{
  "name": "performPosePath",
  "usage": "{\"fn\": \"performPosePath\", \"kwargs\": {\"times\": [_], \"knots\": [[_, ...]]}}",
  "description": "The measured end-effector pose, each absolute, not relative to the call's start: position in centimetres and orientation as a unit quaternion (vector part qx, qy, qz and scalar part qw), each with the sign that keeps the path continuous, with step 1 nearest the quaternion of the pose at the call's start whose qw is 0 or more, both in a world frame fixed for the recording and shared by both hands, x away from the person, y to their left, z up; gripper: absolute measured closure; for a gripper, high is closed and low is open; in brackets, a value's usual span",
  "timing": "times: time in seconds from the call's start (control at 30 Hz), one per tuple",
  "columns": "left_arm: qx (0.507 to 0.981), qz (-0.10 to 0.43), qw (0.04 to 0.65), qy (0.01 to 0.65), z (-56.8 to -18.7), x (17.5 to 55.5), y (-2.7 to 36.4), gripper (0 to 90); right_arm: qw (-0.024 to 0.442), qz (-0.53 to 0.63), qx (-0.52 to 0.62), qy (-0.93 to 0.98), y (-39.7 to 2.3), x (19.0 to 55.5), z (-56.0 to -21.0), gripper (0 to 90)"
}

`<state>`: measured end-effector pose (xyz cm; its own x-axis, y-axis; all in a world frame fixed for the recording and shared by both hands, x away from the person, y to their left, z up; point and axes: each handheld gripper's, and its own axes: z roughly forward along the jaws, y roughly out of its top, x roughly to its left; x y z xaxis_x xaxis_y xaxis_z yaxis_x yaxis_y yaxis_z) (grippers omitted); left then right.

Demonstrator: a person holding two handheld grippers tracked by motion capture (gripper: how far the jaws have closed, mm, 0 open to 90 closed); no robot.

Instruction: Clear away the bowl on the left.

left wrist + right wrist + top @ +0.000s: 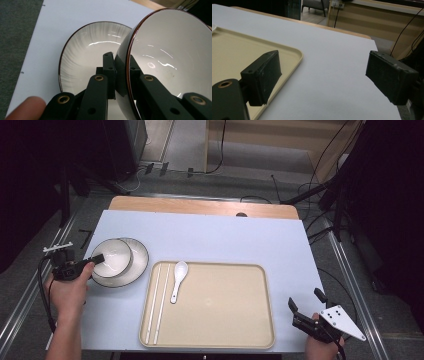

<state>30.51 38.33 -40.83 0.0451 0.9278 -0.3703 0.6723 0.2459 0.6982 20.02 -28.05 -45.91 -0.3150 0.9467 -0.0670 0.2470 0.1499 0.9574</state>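
Over plate [137, 262], bowl [114, 256] tilted, L jaws clamped

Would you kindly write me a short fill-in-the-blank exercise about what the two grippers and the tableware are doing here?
1. The left gripper is shut on the rim of the ____, one jaw inside and one outside.
2. Beneath that, on the table, lies a white ____ with a dark rim.
3. On the beige tray, the chopsticks lie beside a white ____.
4. The right gripper holds its jaws ____, nothing between them.

Missing words: bowl; plate; spoon; open
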Motion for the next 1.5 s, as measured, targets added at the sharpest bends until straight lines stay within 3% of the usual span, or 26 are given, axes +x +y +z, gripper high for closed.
{"fn": "performPosePath", "kwargs": {"times": [0.47, 1.5], "knots": [[0.639, 0.145, 0.428, 0.622, -39.1, 27.7, 34.9, 82.8, 0.372, 0.473, 0.448, 0.661, -27.9, 19.9, -45.8, 13.4], [0.720, 0.084, 0.417, 0.548, -41.4, 24.0, 26.2, 82.6, 0.372, 0.475, 0.447, 0.660, -27.8, 20.0, -45.8, 13.3]]}}
